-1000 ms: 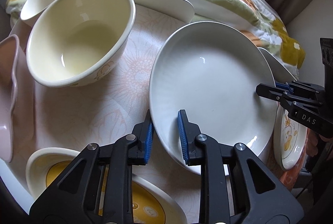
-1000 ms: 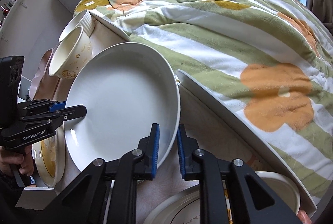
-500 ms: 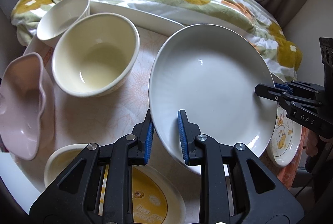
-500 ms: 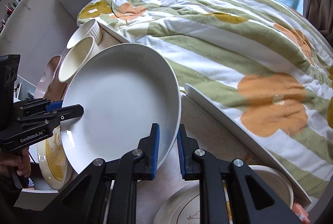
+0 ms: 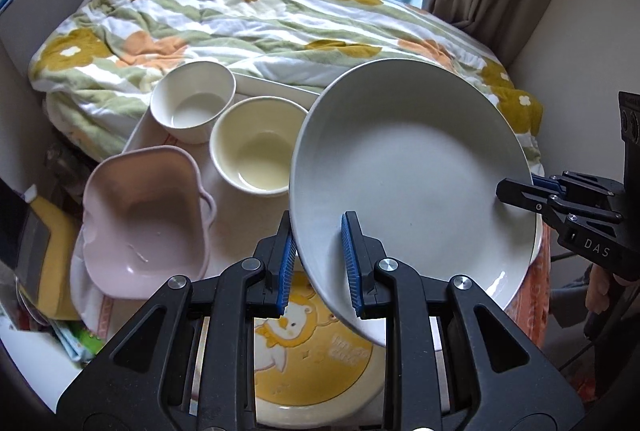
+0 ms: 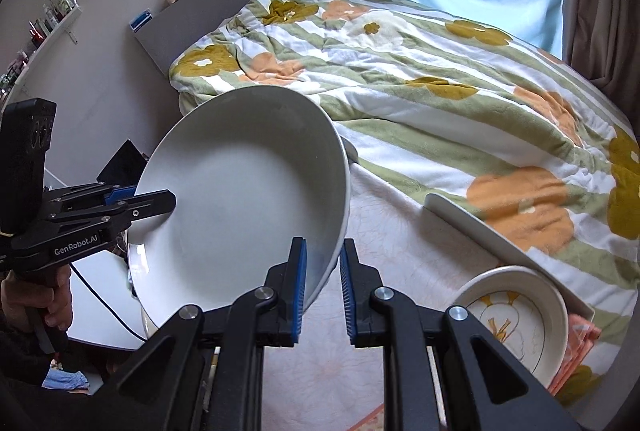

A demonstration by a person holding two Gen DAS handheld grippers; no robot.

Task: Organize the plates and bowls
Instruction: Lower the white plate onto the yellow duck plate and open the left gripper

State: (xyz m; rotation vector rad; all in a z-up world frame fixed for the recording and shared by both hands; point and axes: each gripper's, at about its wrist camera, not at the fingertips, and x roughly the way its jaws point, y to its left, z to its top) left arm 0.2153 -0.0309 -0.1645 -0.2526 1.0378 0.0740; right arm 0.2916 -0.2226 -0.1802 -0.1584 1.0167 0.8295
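Pinched at opposite rims: left tongs (image 5: 319,263) clamped on the near-left edge of the white plate (image 5: 412,183), right tongs (image 6: 323,289) clamped on its other edge, plate held tilted in the air above the worktop (image 6: 392,231). Thin blue pads (image 5: 349,263) on smooth glazed rim only, so a slip looks likely if either hand twists or pulls apart from the other; any mismatch in height between the two hands would lever the rim out of one pinch and drop that side. Directly beneath, the yellow cartoon plate (image 5: 312,359), so a fall would probably land ceramic on ceramic and chip both. Just left, the pink dish (image 5: 144,215), and beyond it the cream bowl (image 5: 256,159) and white bowl (image 5: 192,103), close enough that a sideways swing of the low edge could knock them. On the right side, the duck plate (image 6: 512,315) near the worktop's edge, at risk from a careless set-down. Farther off, the bed (image 6: 420,71) with its soft quilt, no safe landing for a tilted plate. Best kept level, with both hands moved together.
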